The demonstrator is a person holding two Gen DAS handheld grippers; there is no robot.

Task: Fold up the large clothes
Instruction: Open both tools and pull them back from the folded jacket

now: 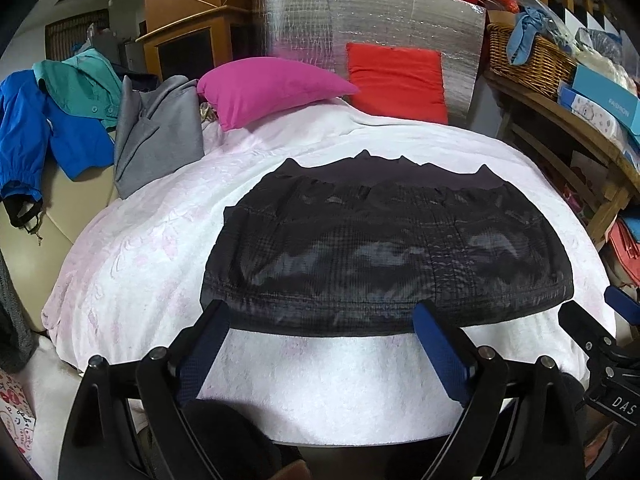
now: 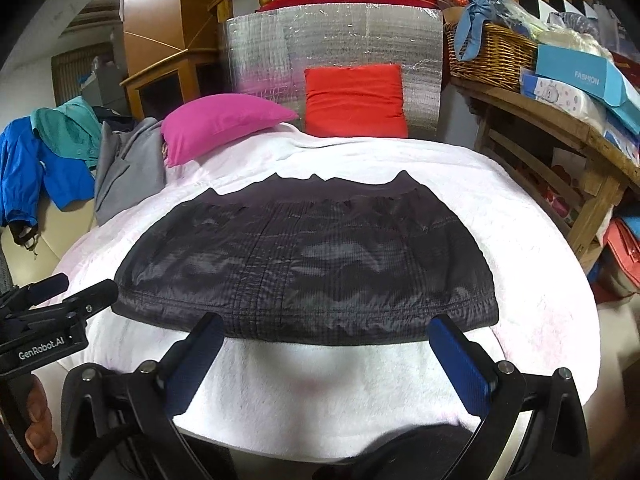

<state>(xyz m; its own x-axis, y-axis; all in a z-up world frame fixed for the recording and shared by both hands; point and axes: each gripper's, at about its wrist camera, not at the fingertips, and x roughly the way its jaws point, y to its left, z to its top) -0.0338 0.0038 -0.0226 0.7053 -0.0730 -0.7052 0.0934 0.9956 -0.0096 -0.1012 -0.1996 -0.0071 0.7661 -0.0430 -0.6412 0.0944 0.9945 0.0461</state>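
A black quilted garment (image 1: 384, 248) lies folded flat on the white blanket (image 1: 152, 248) of the bed; it also shows in the right wrist view (image 2: 304, 264). My left gripper (image 1: 320, 316) is open and empty, its blue-padded fingers just short of the garment's near hem. My right gripper (image 2: 326, 326) is open and empty too, at the same hem. The right gripper also shows at the right edge of the left wrist view (image 1: 592, 308), and the left gripper at the left edge of the right wrist view (image 2: 84, 284).
A pink pillow (image 1: 268, 88) and a red pillow (image 1: 396, 80) lie at the bed's head against a silver foil panel (image 1: 372, 24). Grey (image 1: 160, 136), blue (image 1: 44, 136) and teal clothes hang at left. A wooden shelf (image 1: 560, 116) with a wicker basket (image 1: 528, 56) stands at right.
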